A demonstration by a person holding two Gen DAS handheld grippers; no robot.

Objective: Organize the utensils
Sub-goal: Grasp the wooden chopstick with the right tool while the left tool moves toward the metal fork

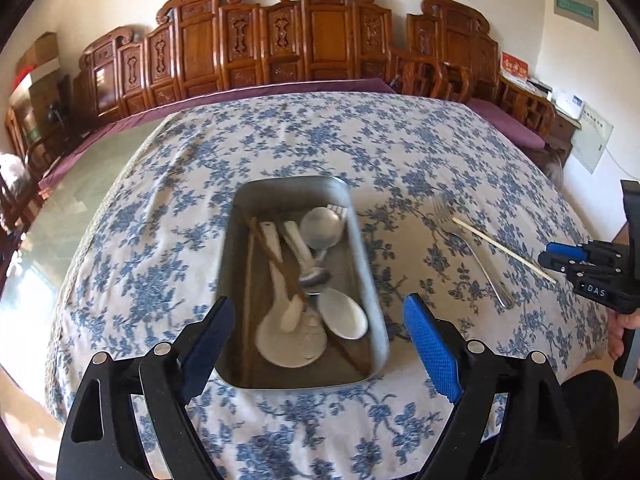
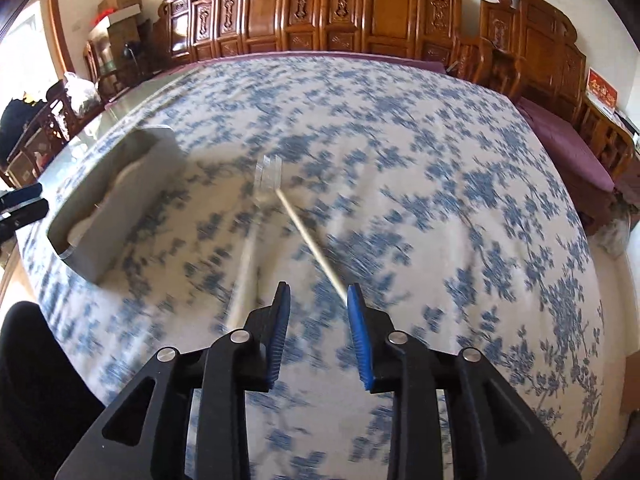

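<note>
A: Right wrist view, item one: right claw [image 2: 316, 300], jaws parted by a modest gap, holding nothing. Item two: pale chopstick [image 2: 310, 240], its near end lying just at the inner face of the right-hand finger, shaft running away to the upper left. Item three: metal fork [image 2: 256, 216], beside the chopstick on its left; the far tip of the chopstick appears to lie over the fork near its tines. Picture blurred, so contact cannot be confirmed.

B: Left wrist view, item four: left claw [image 1: 320, 344], jaws wide apart, empty, poised over the near end of the metal tray [image 1: 362, 240]. Tray contents: white spoons, metal spoons, dark chopsticks, heaped. Tray sits on the floral cloth [image 1: 320, 148] of the worktop, fork and loose chopstick well to its right.

A: Handling note, as judgement: centre the thin stick between the pads before closing, grip near its end, and lift clear of the fork so the fork is not dragged.

B: Agreed. A round stick will likely roll; close slowly and squarely.
</note>
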